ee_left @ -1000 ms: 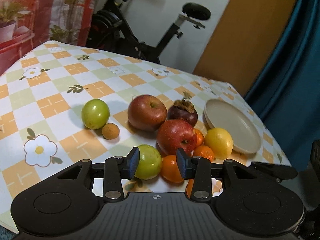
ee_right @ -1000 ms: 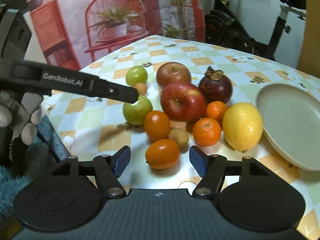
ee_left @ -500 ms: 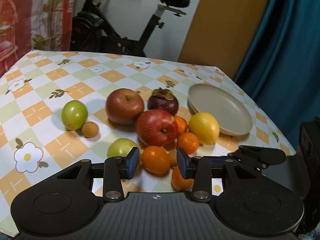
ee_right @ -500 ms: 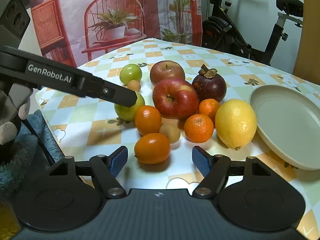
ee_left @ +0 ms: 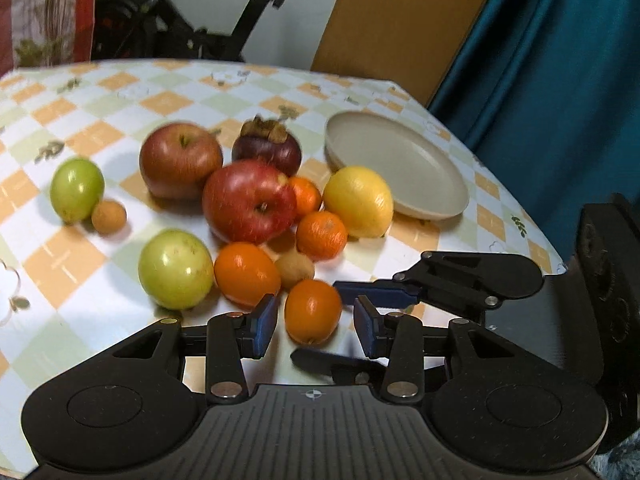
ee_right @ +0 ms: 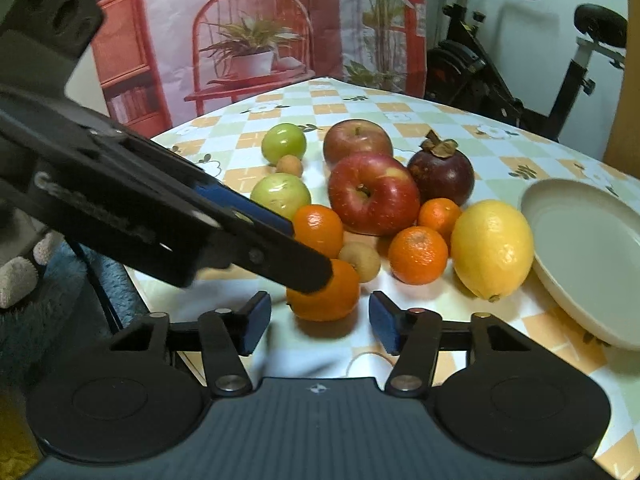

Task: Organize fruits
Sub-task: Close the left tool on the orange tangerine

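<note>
An exercise bike [ee_right: 520, 56] stood behind the checked tablecloth [ee_left: 168, 100]. Left of the bike hung a printed backdrop [ee_right: 248, 32]; right of it rose an orange panel [ee_left: 392, 20] and teal curtain [ee_left: 560, 60].

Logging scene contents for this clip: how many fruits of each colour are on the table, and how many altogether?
Round orange citrus fruits: 4
Smooth green round fruits: 2
Glossy red apples: 2
Small tan round fruits: 2
Oval yellow lemon: 1
Dark purple mangosteen: 1
Total: 12
</note>
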{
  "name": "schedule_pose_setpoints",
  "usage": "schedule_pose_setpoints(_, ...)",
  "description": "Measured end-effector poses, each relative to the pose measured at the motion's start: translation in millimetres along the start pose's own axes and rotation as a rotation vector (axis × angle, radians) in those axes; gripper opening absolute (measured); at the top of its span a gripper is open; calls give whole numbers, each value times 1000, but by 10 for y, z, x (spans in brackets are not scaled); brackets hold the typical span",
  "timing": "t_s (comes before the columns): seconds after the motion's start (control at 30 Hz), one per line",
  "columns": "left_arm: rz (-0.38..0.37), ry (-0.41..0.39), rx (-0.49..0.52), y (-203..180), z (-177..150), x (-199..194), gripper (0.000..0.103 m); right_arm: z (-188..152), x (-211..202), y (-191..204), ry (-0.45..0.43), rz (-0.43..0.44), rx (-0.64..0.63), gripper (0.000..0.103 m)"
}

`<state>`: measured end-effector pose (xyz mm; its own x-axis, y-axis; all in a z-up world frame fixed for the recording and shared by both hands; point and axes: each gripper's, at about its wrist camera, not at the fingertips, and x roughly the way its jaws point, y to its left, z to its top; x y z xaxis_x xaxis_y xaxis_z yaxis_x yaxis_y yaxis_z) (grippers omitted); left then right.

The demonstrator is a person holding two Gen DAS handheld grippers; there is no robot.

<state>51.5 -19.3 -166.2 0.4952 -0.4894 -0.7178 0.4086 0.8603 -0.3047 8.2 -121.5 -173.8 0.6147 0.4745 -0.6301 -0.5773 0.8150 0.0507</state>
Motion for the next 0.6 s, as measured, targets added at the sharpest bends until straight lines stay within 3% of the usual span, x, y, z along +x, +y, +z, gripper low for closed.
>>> schedule_pose_setpoints(0.13, -6, 27, -38, 53, -12, 94, 43, -16, 29, -4, 3, -2, -8, 52)
schedule_pose_setpoints(0.27, -28, 39, -54, 91, -16, 139, 36, -28, 41, -8, -3, 2, -5, 50)
schedule_pose_setpoints(0.37, -23, 43, -38, 70, -10, 138, 35, -30, 37, -39, -9, 5, 7, 44)
schedule_pose_setpoints(0.6, -35, 15, 13, -93, 171, 67, 36, 14, -103, -97, -47, -7, 29, 44)
